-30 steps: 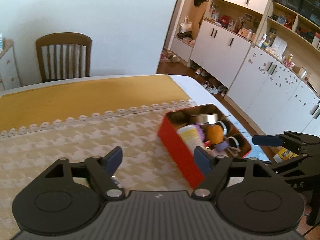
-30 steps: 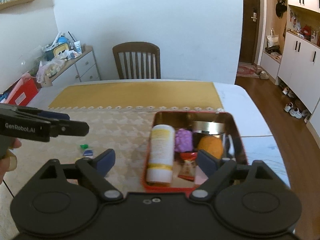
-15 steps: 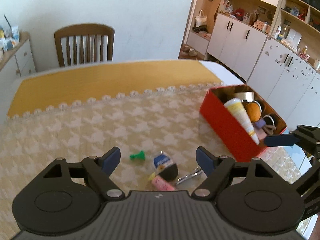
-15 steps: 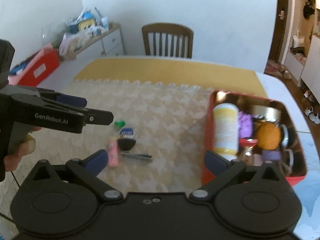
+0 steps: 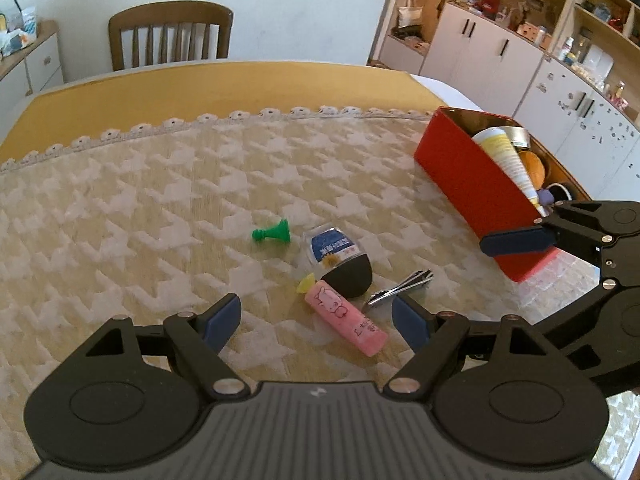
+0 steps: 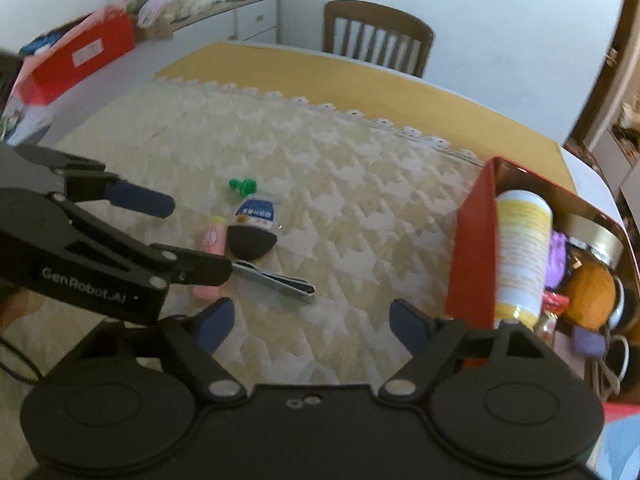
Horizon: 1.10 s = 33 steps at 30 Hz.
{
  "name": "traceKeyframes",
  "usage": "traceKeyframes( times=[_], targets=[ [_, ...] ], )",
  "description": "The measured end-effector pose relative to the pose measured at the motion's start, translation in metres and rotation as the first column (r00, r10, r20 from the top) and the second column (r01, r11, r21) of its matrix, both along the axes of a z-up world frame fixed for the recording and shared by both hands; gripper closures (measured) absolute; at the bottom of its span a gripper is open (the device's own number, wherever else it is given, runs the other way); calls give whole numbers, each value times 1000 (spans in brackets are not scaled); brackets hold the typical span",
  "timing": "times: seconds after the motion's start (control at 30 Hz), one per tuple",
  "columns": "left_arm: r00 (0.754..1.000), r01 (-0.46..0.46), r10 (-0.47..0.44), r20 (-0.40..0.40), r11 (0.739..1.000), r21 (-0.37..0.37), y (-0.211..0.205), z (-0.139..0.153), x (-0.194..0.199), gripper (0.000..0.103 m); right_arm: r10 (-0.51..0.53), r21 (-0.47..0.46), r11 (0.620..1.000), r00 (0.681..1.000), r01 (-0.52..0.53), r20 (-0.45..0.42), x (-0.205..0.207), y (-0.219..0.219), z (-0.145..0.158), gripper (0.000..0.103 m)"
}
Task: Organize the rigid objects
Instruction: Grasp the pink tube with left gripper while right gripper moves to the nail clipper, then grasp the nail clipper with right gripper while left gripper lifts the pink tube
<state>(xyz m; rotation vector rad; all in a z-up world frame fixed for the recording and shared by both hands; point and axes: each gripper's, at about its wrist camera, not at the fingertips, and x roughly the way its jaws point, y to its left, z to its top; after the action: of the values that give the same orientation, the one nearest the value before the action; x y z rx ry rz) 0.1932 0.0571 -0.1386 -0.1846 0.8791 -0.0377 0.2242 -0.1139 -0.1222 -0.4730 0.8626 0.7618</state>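
A small heap lies on the cream patterned cloth: a green pawn (image 5: 272, 233) (image 6: 242, 185), a blue-labelled packet with a black base (image 5: 336, 256) (image 6: 254, 226), a pink tube (image 5: 346, 318) (image 6: 212, 240) and a metal nail clipper (image 5: 400, 292) (image 6: 276, 280). My left gripper (image 5: 316, 320) (image 6: 176, 236) hangs open just over the pink tube. To the right, my right gripper (image 6: 310, 320) has its jaws closing with nothing between them; the clipper lies just ahead of it. The red box (image 5: 472, 188) (image 6: 472, 248) at the right holds a yellow-labelled bottle, an orange ball and several other items.
A wooden chair (image 5: 172, 36) stands behind the table's far edge. White cabinets (image 5: 500, 52) line the right wall. A cluttered sideboard (image 6: 224, 12) and a red carton (image 6: 80, 60) are at the far left. Beyond the lace trim runs a yellow cloth (image 5: 240, 84).
Both grippers have come down toward the table. The left swung from the red box to the small items. The right shifted left off the box and rolled; its jaws widened, then narrowed.
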Motion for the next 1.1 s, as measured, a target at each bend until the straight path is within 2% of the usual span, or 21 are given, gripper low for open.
traceKeyframes(
  times=[0.13,0.23,0.33,0.47,0.63,0.73,0.9,1.03,1.1],
  targets=[
    [1000,2,-2,14,1000,22,-3,-4,2,20,55,-23,998,998,-55,7,7,5,-5,31],
    [1000,-2,2,18,1000,26,-3,-4,5,22,90,-37,995,996,-91,-10,11,11,-8,48],
    [1000,-1,0,19,999,35,-4,-4,8,24,138,-52,989,990,-139,-8,13,18,-11,52],
    [1000,6,-7,8,998,70,-5,-3,12,38,185,-51,981,983,-185,-7,16,23,-12,54],
    [1000,19,-19,-2,990,138,-6,-3,12,58,213,-28,976,976,-214,-43,22,26,-12,66],
    [1000,9,-9,-3,992,130,1,-3,11,69,229,-21,973,972,-231,-53,21,28,-11,73],
    [1000,6,-6,-5,992,128,6,-2,10,79,228,-23,973,973,-229,-43,20,30,-11,73],
    [1000,-1,1,-3,993,118,10,-2,9,85,238,-56,970,971,-238,-5,22,36,-12,54],
    [1000,-3,3,-3,993,115,12,-1,9,86,247,-55,967,969,-248,-13,27,39,-12,52]
  ],
)
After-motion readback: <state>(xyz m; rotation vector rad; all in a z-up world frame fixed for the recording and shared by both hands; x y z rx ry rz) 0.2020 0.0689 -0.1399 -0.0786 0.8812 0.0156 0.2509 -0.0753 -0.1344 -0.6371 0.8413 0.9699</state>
